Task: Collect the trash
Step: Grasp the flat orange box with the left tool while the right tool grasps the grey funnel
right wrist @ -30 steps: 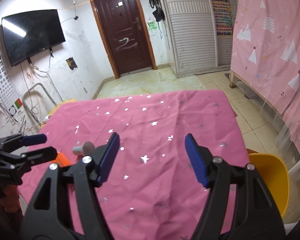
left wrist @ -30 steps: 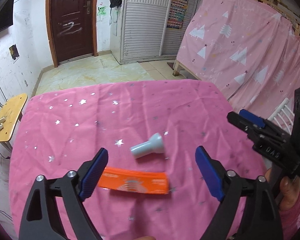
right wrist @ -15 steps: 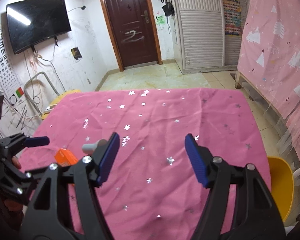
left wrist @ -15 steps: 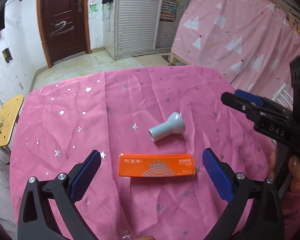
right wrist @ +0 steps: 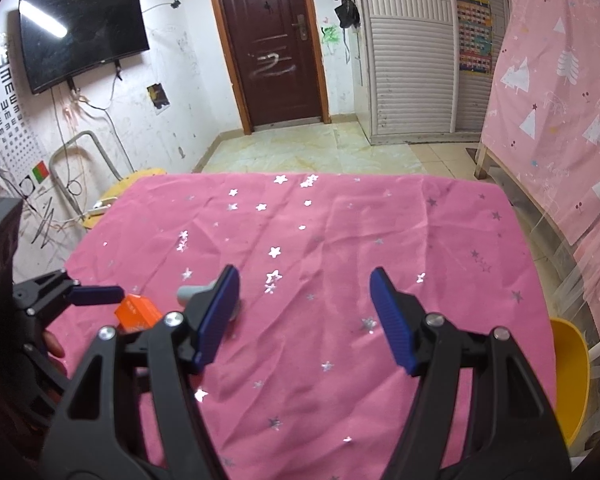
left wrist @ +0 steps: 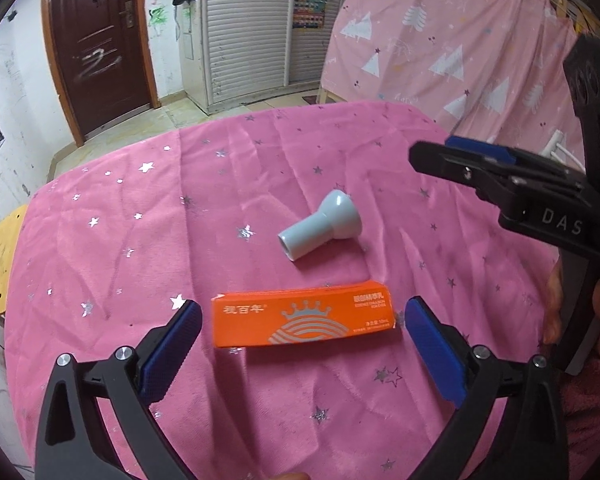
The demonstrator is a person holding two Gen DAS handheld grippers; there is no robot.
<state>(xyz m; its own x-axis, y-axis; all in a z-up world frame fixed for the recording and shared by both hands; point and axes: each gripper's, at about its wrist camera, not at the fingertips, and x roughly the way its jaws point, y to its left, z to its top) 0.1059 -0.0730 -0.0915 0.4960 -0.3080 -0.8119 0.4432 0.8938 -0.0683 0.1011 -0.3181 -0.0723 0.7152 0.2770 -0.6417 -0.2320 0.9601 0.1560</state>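
We see carton [left wrist: 303, 317] flat on tablecloth [left wrist: 180, 208], between our left gripper [left wrist: 300, 344] fingers. Nozzle [left wrist: 320, 230] lies just beyond carton, apart from it. Right gripper [right wrist: 304, 316] right of both, over cloth. Door [right wrist: 268, 40] beyond table.

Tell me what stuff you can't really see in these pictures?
- Orange box: in the right wrist view, mostly hidden behind the right gripper; only a corner shows.
- Grey plastic nozzle: same view, its wide end hidden by that gripper's finger.
- Small print on the orange box: left wrist view, too small to read.
- Yellow bin: cut off at the right edge; contents unseen.
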